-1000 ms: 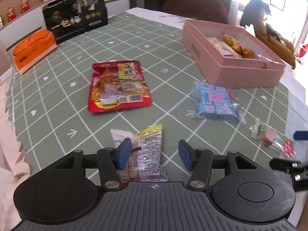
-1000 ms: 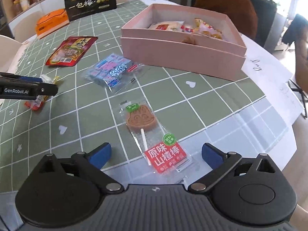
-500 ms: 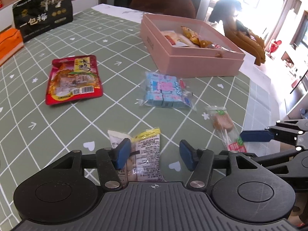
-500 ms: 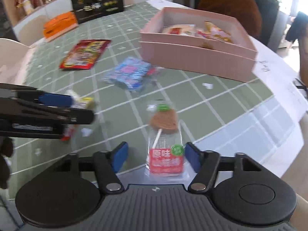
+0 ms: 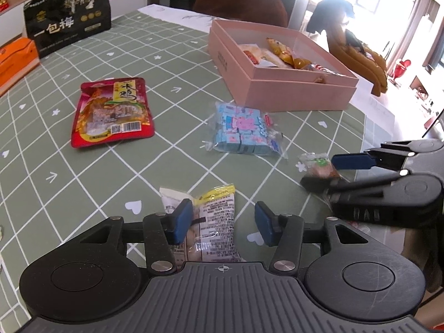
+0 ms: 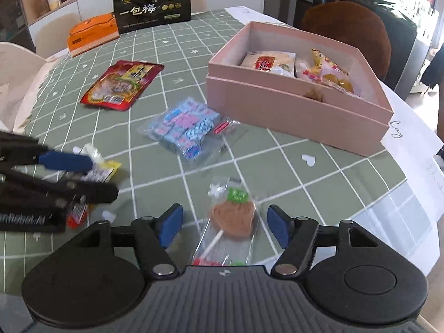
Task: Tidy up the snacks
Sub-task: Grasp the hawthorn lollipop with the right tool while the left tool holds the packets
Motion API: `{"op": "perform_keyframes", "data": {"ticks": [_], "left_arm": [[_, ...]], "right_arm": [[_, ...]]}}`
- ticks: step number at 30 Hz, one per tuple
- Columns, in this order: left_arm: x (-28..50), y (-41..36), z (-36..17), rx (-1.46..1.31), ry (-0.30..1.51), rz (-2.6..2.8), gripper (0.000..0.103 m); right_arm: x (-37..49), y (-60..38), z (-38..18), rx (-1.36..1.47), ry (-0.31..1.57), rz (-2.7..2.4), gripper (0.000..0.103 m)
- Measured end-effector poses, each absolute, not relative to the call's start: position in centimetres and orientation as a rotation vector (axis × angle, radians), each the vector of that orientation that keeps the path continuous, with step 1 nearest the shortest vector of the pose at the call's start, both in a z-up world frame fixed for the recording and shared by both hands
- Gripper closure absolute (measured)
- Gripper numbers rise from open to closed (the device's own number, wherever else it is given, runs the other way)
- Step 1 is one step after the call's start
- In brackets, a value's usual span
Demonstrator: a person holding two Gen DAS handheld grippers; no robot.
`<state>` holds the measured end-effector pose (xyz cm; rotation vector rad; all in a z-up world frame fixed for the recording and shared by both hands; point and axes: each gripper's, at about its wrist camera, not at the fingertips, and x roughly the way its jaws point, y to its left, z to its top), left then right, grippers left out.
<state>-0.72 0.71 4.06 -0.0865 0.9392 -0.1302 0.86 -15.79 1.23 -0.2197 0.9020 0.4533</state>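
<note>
My left gripper (image 5: 223, 223) is open, its fingers on either side of a clear yellow-topped snack packet (image 5: 213, 222) that lies on the green checked tablecloth. My right gripper (image 6: 224, 226) is open around a brown lollipop in a clear wrapper (image 6: 231, 219), which also shows in the left wrist view (image 5: 319, 166). A blue candy bag (image 5: 241, 130) and a red pouch (image 5: 111, 111) lie further out. The open pink box (image 6: 291, 111) holds several snacks.
A black bag with gold print (image 6: 152, 2) and an orange box (image 6: 91, 32) stand at the table's far side. White papers (image 6: 410, 130) lie by the right edge. A brown chair (image 6: 344, 25) stands behind the pink box.
Both grippers have come lower over their packets. The right gripper moved forward so the lollipop lies between its fingers. The two grippers are now closer together.
</note>
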Motion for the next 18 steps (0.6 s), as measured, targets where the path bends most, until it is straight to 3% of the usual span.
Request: {"op": "perform_keyframes", "data": {"ticks": [1,2,11,12,15,18], "left_arm": [[-0.7,0.7,4.0,-0.088,0.940,-0.130,0.048],[-0.7,0.7,4.0,-0.087,0.940,-0.129,0.048],[-0.2,-0.3,4.0,-0.037,0.953,-0.121,0.048],[-0.1,-0.4,4.0,-0.031,0.953,-0.121,0.049],[-0.2,-0.6,4.1,-0.005,0.951,-0.085,0.070],[-0.3,-0.1,4.2,-0.060,0.956,-0.104,0.070]], "right_arm": [[1.0,-15.9,1.3,-0.215,0.900,0.441,0.059],[1.2,-16.0,1.5,-0.209,0.902,0.426,0.061],[1.2,-19.3,1.5,-0.151,0.915,0.321,0.061],[1.1,-19.4,1.5,-0.152,0.912,0.317,0.061],[0.7,-19.4,1.4,-0.150,0.903,0.307,0.061],[0.5,-19.3,1.4,-0.145,0.902,0.298,0.061]]}}
